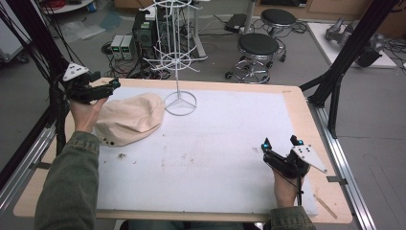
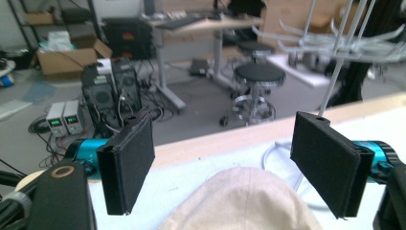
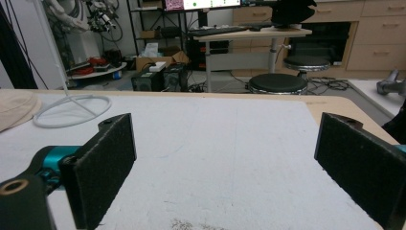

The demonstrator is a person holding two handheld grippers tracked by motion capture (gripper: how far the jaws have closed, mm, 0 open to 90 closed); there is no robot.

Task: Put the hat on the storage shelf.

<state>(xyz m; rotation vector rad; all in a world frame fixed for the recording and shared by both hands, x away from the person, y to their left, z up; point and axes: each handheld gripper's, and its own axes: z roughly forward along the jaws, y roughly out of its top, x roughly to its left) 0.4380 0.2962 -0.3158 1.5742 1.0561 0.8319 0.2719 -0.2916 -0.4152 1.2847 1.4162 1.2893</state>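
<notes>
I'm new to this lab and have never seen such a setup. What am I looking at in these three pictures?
A person sits at a table covered with a white mat, holding a two-jaw tool in each hand. The high view looks down from above; the other two pictures come from cameras riding on each tool. The left tool hovers, jaws open, over a beige cap. The right tool is open and holds nothing, above bare mat. Behind the cap stands a white wire display rack on a ring base.

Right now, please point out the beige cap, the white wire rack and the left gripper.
beige cap [image 1: 131, 117], high view, crown.
white wire rack [image 1: 180, 103], high view, ring base.
left gripper [image 2: 222, 160], left gripper view, between open jaws.
</notes>
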